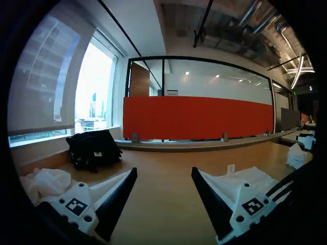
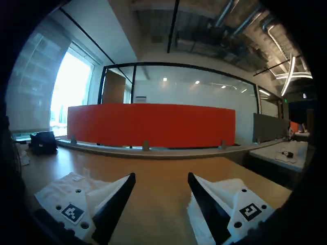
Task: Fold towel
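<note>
Left claw [image 1: 163, 168] agape | towel [image 1: 249, 176] lying just beyond, to its right

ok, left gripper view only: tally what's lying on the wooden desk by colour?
White: 3 (crumpled cloth, flat towel, bunched cloth)
Black: 1 (black bundle)
Total: 4
</note>
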Demonstrator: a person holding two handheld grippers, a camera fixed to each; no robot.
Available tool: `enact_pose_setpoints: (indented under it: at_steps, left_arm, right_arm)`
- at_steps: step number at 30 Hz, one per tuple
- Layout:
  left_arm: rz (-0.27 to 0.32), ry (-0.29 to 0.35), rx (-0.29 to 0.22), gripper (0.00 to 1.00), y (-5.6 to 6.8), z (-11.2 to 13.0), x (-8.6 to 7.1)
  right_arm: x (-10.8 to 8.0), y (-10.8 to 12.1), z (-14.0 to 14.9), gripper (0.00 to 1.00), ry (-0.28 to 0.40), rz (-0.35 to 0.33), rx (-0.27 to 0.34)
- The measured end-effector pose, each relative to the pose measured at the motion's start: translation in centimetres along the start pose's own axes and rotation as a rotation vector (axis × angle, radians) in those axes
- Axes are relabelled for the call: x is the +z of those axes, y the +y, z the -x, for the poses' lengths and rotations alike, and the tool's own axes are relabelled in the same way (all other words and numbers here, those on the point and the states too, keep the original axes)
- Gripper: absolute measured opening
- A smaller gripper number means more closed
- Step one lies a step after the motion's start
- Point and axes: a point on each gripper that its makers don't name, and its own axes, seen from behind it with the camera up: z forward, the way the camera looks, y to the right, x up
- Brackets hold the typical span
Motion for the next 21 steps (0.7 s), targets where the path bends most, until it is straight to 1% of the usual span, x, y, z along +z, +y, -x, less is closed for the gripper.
enact_pose_setpoints:
  at_steps: [3, 6, 11, 14, 17, 21]
  left_arm:
    - [-0.001, -0.004, 0.0, 0.99, 0.1, -1.4, 0.0]
    - [0.0, -0.006, 0.003, 0.99, 0.3, -4.1, -0.3]
    - [0.013, -0.003, 0.009, 0.99, 0.8, -9.0, -0.7]
    - [0.017, -0.004, 0.02, 0.99, 1.0, -11.5, -0.8]
    - [0.018, -0.008, 0.03, 0.99, 1.3, -13.5, -1.0]
    - [0.031, -0.02, 0.029, 0.99, 1.9, -15.1, -1.0]
  right_arm:
    - [-0.2, -0.3, -2.1, 1.0, -0.002, -0.004, 0.0]
    - [-0.3, -0.6, -4.5, 1.0, -0.004, -0.01, 0.004]
    - [-0.3, -1.1, -8.5, 1.0, -0.008, -0.019, 0.008]
    - [-0.3, -1.3, -10.7, 1.0, -0.01, -0.016, 0.014]
    - [-0.3, -1.3, -12.8, 1.0, -0.007, -0.009, 0.016]
    - [-0.1, -1.2, -14.5, 1.0, -0.009, -0.003, 0.004]
